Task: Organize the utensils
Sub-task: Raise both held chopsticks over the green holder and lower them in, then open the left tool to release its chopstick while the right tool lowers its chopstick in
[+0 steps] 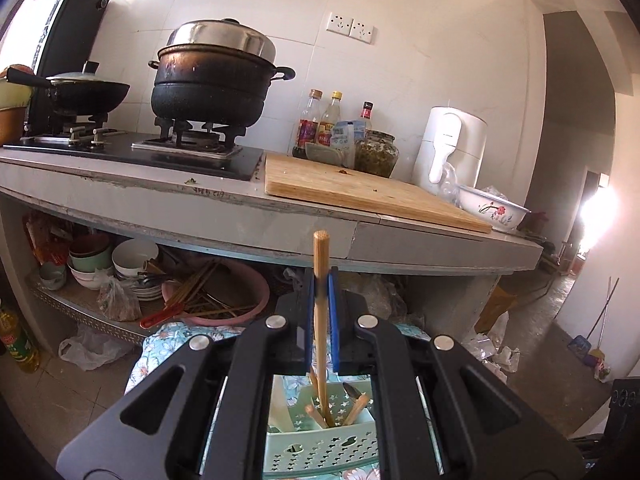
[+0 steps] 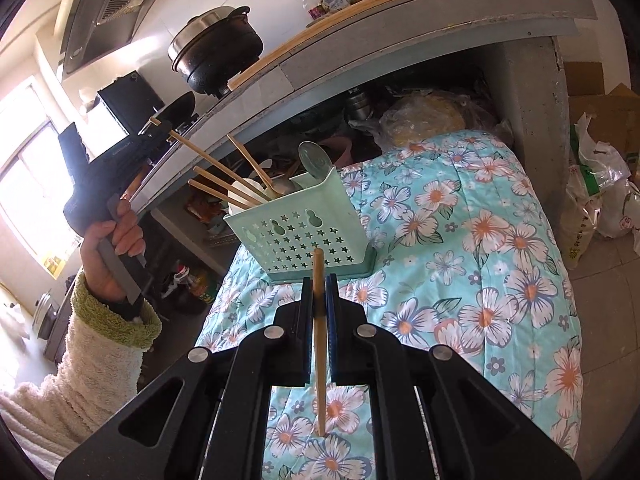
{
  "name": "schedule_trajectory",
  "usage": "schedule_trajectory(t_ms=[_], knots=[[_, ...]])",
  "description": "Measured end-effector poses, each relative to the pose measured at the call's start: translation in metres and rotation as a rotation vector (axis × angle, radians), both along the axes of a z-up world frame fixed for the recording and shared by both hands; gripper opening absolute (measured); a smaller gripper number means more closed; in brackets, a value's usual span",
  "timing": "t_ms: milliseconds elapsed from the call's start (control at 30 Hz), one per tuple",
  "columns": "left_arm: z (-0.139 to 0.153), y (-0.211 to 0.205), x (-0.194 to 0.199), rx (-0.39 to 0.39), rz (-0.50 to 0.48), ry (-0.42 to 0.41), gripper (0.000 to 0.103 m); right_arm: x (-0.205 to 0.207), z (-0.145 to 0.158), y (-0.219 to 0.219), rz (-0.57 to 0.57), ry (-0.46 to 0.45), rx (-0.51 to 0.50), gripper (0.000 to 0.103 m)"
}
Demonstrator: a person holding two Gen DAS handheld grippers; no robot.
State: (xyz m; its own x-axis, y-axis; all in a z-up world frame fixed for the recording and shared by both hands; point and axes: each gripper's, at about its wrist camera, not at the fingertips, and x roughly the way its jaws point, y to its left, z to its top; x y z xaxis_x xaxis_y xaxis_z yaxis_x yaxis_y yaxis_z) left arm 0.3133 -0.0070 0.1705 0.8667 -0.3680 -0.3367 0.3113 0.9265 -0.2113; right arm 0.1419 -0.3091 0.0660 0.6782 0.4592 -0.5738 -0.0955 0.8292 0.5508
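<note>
While the left gripper (image 1: 322, 284) pinches a chopstick (image 1: 320, 304) whose tip is entering the green utensil basket (image 2: 304, 236), the right gripper (image 2: 319, 280), clamping a second chopstick (image 2: 319, 344) before the basket, should follow by lowering it in.

Each gripper is made of black plastic. The right gripper (image 2: 319, 280) has two flat fingers with dark blue pads (image 2: 331, 300) on the inside. Behind the fingers are thick black bars with long holes cut in them, and four round silver bolts (image 2: 273, 332) shine on top. The left gripper (image 1: 321, 286) looks the same up close, with blue pads and silver bolts. From the side it is shaped like a big black toy gun with a grey handle. The person's hand (image 2: 114, 242) comes out of a fluffy cream sleeve (image 2: 76, 364) with a fuzzy green cuff (image 2: 114, 312).
</note>
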Motion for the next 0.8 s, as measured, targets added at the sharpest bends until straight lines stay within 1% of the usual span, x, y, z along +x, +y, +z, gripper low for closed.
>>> schedule_trajectory(t_ms=[133, 267, 300, 333, 367, 400, 433, 467, 533, 567, 633, 700, 800], knots=[[-0.013, -0.003, 0.007, 0.003, -0.011, 0.043, 0.006, 0.001, -0.004, -0.001, -0.004, 0.010, 0.006, 0.007], [-0.038, -0.004, 0.017, -0.006, -0.057, 0.149, 0.006, 0.002, -0.005, 0.000, -0.003, 0.012, 0.006, 0.007], [-0.043, -0.004, 0.018, -0.012, -0.066, 0.173, 0.010, 0.002, -0.004, 0.001, -0.002, 0.011, 0.002, 0.007], [-0.048, -0.002, 0.017, -0.023, -0.074, 0.189, 0.020, 0.002, -0.003, 0.001, -0.002, 0.010, -0.001, 0.007], [-0.051, 0.000, 0.015, -0.037, -0.079, 0.195, 0.026, 0.003, -0.002, 0.001, -0.003, 0.008, -0.004, 0.007], [-0.054, 0.003, 0.012, -0.050, -0.080, 0.195, 0.036, 0.003, -0.001, 0.001, -0.004, 0.007, -0.007, 0.007], [-0.056, 0.005, 0.008, -0.059, -0.082, 0.191, 0.041, 0.004, 0.000, 0.001, -0.005, 0.005, -0.009, 0.007], [-0.057, 0.008, 0.004, -0.065, -0.085, 0.186, 0.042, 0.005, 0.002, 0.001, -0.006, 0.003, -0.014, 0.007], [-0.060, 0.012, -0.005, -0.062, -0.084, 0.180, 0.050, 0.009, 0.006, 0.002, -0.008, -0.005, -0.025, 0.007], [-0.061, 0.015, -0.011, -0.061, -0.083, 0.177, 0.052, 0.011, 0.010, 0.002, -0.009, -0.012, -0.032, 0.007], [-0.064, 0.022, -0.024, -0.060, -0.077, 0.168, 0.060, 0.017, 0.022, 0.004, -0.007, -0.039, -0.048, 0.007], [-0.072, 0.029, -0.037, -0.059, -0.073, 0.169, 0.067, 0.024, 0.041, 0.007, -0.005, -0.084, -0.067, 0.007], [-0.093, 0.040, -0.059, -0.047, -0.059, 0.202, 0.072, 0.040, 0.073, 0.014, 0.003, -0.163, -0.097, 0.007]])
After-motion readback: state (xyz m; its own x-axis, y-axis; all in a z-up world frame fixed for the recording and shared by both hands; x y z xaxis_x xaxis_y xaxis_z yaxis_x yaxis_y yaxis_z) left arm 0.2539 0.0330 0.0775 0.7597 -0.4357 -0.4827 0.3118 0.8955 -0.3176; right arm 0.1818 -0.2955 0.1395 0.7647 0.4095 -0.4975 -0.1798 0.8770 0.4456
